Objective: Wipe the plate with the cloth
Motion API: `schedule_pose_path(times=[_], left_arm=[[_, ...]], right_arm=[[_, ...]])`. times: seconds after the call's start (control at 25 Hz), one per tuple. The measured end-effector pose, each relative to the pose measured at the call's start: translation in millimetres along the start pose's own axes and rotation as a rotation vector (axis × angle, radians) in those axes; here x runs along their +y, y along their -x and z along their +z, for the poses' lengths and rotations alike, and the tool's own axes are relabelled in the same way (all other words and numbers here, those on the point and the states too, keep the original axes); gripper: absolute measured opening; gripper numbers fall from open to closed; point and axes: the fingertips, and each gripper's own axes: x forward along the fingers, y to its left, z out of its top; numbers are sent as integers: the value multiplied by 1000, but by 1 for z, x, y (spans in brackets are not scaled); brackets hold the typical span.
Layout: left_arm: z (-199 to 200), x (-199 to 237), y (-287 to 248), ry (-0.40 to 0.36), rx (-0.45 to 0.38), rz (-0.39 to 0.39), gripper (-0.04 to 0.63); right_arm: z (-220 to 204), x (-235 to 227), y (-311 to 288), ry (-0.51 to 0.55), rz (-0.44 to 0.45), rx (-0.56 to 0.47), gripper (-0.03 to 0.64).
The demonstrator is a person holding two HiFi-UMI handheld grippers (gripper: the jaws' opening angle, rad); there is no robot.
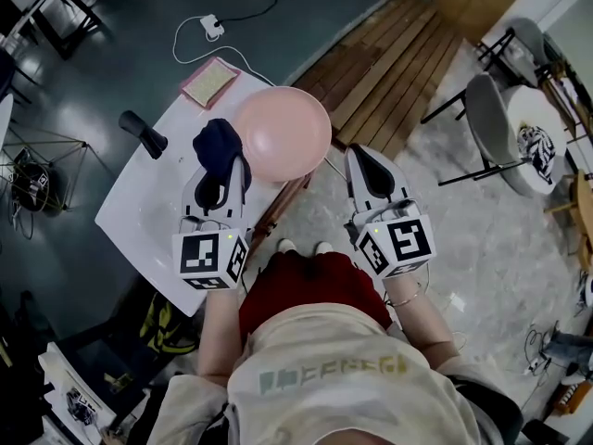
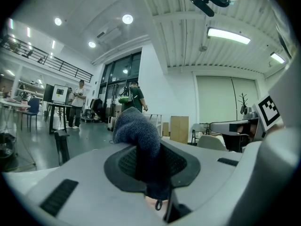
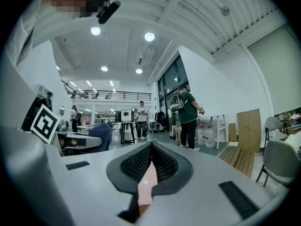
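In the head view a round pink plate (image 1: pixel 283 133) is held over the near corner of the white table (image 1: pixel 139 202). My right gripper (image 1: pixel 357 156) is shut on the plate's right rim. In the right gripper view a pink sliver of the plate (image 3: pixel 148 182) shows pinched between the black pads (image 3: pixel 164 166). My left gripper (image 1: pixel 222 176) is shut on a dark blue cloth (image 1: pixel 218 146), which bunches up against the plate's left edge. In the left gripper view the cloth (image 2: pixel 138 135) bulges up out of the closed jaws and hides what lies beyond.
On the table lie a pink-edged mat (image 1: pixel 211 82) and a black cylinder (image 1: pixel 144 134). A white power strip (image 1: pixel 211 26) with its cable lies on the floor beyond. Wooden decking (image 1: pixel 389 54) and chairs (image 1: pixel 491 119) are to the right. People (image 3: pixel 188 114) stand far off.
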Motion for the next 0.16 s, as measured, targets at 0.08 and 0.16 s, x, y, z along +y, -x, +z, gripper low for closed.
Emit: schedule_pose_path(times=[0.08,0.16], left_arm=[[0,-1,3,0,2,11,80],[0,-3,7,-1,2,24,80]], right_arm=[[-1,-4,4,6,2,2,37],[-2,-8,7,11,3,2,37]])
